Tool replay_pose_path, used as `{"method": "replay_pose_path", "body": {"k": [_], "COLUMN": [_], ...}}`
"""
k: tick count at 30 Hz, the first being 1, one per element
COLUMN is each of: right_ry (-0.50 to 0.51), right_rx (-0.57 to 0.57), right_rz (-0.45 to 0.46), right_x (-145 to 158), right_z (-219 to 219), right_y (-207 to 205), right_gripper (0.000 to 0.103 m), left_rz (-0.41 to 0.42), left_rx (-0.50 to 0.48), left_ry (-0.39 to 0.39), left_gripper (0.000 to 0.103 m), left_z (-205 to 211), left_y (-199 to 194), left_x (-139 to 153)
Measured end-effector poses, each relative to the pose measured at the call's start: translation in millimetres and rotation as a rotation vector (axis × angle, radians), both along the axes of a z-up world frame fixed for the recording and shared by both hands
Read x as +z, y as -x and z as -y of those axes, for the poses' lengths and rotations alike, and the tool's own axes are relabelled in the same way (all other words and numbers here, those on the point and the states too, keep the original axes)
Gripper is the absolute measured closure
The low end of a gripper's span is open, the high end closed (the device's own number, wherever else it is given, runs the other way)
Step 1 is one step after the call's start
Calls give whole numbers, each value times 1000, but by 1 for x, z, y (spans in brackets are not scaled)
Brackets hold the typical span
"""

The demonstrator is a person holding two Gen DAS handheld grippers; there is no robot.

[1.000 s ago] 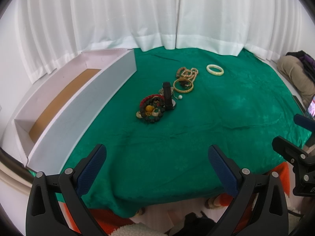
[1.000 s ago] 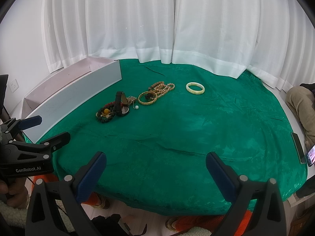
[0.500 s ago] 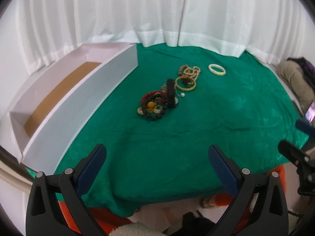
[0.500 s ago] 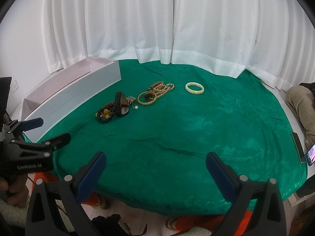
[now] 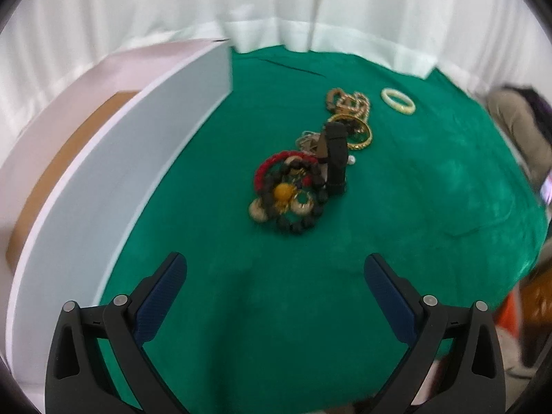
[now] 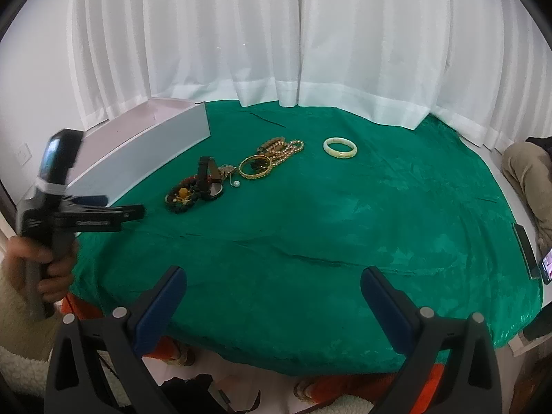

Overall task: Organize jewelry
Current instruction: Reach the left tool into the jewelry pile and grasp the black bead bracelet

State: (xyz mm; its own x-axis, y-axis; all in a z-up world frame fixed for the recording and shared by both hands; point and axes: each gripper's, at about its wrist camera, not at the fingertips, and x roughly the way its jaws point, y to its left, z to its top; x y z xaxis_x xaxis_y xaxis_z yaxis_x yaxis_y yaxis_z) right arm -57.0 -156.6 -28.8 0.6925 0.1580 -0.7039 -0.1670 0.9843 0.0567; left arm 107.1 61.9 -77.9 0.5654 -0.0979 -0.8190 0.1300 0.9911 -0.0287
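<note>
Cloth on the counter: solid emerald green. Curtains: plain white. Box: white walls, tan-brown floor. Bangle: pale cream with a greenish tint. Bangle: gold. Bead strand: pinkish gold. Bracelet: red. Beaded bracelet: black, ringing one amber-yellow bead. Watch strap: black. Left gripper and right gripper: black bodies, navy blue pads. Sleeve: cream fleece.
</note>
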Motion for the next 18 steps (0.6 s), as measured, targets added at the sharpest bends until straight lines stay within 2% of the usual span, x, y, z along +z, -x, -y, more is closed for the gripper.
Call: {"method": "replay_pose_path", "body": {"k": [2, 4, 6, 8, 10, 11, 12, 13, 14, 16, 18], "right_ry": [-4, -2, 0, -4, -13, -16, -19, -20, -19, -10, -6], "right_rx": [-1, -1, -6, -14, -22, -23, -23, -22, -20, -16, -19], "right_rz": [-2, 1, 5, -2, -15, -19, -23, -25, -24, -18, -13], "right_x": [0, 1, 1, 0, -4, -4, -5, -5, -5, -3, -3], "right_z": [2, 3, 5, 8, 11, 12, 12, 12, 11, 10, 10], "right_y": [0, 1, 3, 1, -2, -3, -4, -5, -5, -4, -2], "right_gripper": [0, 0, 0, 0, 0, 0, 0, 0, 0, 0, 0], "left_rz": [-3, -29, -46, -71, -105, -113, -100, -92, -94, -92, -94], "left_rx": [-43, -22, -1, 21, 13, 5, -8, -20, -32, -11, 0], "left_ry": [-10, -17, 2, 10, 8, 2, -8, -16, -12, 13, 67], "left_gripper": [5, 21, 23, 33, 52, 55, 57, 75, 79, 93, 93], "left_z": [3, -2, -11, -17, -18, -17, -14, -12, -11, -17, -24], "left_y": [-17, -33, -44, -54, -60, -63, -62, -62, -62, -59, -54], "left_x": [-9, -16, -23, -32, -41, -44, -44, -43, -41, -31, -20]}}
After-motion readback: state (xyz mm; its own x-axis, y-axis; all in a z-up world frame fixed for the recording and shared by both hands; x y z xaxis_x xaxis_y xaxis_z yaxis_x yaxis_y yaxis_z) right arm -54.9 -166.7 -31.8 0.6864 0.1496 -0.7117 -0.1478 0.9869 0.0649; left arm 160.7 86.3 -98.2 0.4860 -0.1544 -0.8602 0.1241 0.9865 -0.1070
